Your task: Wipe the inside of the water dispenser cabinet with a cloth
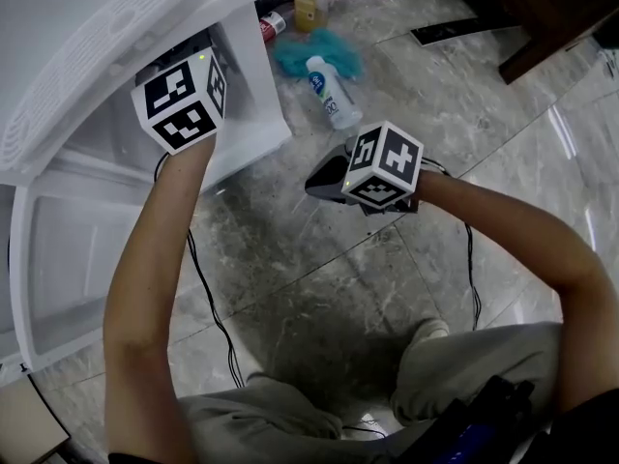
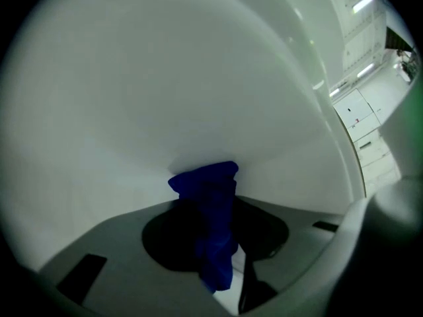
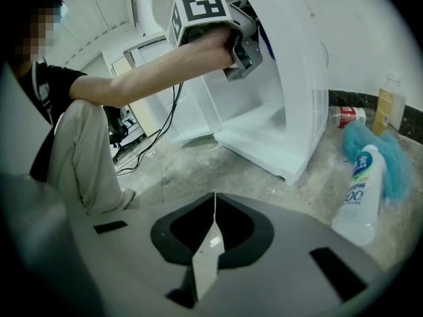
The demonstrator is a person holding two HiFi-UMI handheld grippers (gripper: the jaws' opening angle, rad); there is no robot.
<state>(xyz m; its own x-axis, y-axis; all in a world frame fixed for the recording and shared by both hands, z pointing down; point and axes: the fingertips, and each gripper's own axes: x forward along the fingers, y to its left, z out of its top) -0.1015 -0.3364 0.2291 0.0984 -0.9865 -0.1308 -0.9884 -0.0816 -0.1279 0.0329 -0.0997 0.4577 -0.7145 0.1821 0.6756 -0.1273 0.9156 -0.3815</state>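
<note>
L claw is inside the cabinet, grasping a bunched blue cloth. The cloth's free end seems pressed to the cabinet's inner wall, prob. so the soft wad, not the hard claw, rubs it. R claw is clenched on nothing and hangs outside the cabinet, off its front corner, above the floor, likely idle & out of the way. Cloth: limp, creased. Cabinet: smooth white plastic. Floor: glossy grey marbled tile. By the cabinet's side are a white plastic bottle & a fluffy teal rag.
</note>
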